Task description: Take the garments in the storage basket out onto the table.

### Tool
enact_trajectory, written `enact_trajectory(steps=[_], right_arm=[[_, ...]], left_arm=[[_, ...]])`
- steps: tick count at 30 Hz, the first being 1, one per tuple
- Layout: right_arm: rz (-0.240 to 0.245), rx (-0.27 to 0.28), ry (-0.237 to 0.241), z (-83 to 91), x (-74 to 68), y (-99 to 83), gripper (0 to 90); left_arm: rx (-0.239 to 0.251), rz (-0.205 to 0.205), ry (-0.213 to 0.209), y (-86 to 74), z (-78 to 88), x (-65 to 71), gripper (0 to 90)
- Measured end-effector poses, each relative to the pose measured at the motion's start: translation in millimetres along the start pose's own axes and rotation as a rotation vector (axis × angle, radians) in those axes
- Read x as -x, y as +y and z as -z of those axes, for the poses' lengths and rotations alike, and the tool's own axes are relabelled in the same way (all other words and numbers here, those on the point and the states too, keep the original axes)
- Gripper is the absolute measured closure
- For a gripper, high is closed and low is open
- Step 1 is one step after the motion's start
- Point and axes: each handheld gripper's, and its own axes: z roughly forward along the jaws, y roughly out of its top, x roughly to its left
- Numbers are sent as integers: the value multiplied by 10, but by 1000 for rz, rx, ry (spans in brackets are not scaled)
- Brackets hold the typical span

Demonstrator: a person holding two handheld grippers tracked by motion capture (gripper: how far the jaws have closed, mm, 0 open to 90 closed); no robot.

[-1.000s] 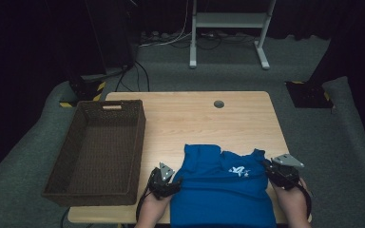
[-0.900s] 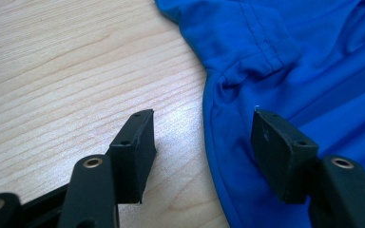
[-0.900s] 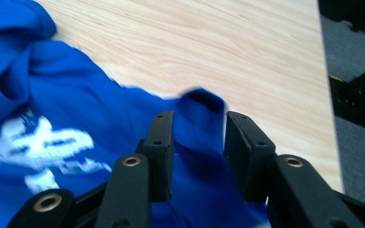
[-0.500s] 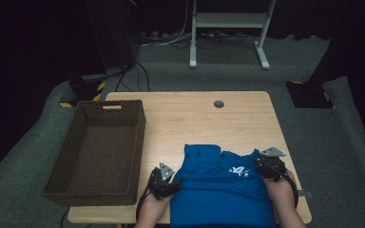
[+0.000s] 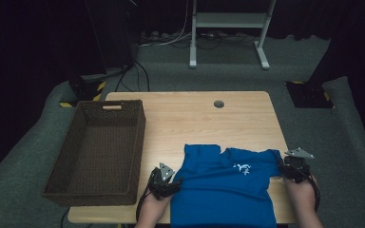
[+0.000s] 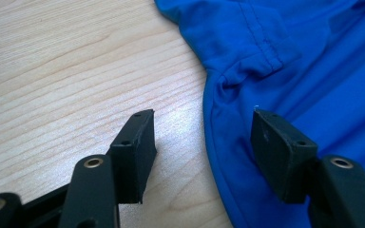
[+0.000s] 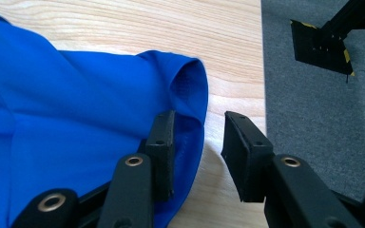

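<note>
Both sets of jaws stand open: the left gripper (image 6: 197, 137) straddles the blue shirt's (image 5: 223, 185) edge, and the right gripper (image 7: 197, 142), which has just been closing, straddles a sleeve hem. Further left on the desk (image 5: 185, 118), the wicker basket (image 5: 95, 154) sits with nothing in it.

- In your high view, light falls from above onto the table (image 5: 204, 123), which stands bright while the room behind it sinks into near black.
- The grey floor (image 5: 313, 128) around it is dim, and that whole view is soft and grainy.
- The blue shirt (image 5: 223, 185) reads saturated, its folds barely modelled.
- In your left tool view, a pale sheen sits on the wood between the jaws; the near jaws are slightly soft.
- In your right tool view, the shirt hem casts a soft shadow on the wood.
</note>
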Motion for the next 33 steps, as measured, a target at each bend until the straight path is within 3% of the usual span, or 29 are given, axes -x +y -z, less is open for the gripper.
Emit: enact_trajectory(steps=[4,8,11,14,17,22,26,29,33], right_arm=[[17,38,-3,105,-55,27,642],[63,77,47,243,-236,46,644],[98,74,86,277,-365,24,645],[118,64,109,269,-433,-13,647],[107,53,125,228,-439,-48,651],[95,46,141,179,-429,-68,655],[80,50,139,134,-397,-27,654],[69,47,138,79,-364,20,654],[57,35,140,3,-331,46,660]], left_arm=[[0,-1,0,0,1,3,418],[1,-5,-13,2,-1,2,429],[-5,-13,-42,30,0,22,438],[12,-45,-47,129,21,98,480],[40,-73,-59,297,-5,174,521],[48,-152,-40,615,-205,274,562],[16,-144,-22,799,-445,292,595],[-22,-176,11,845,-582,302,610],[-67,-173,39,783,-697,258,629]])
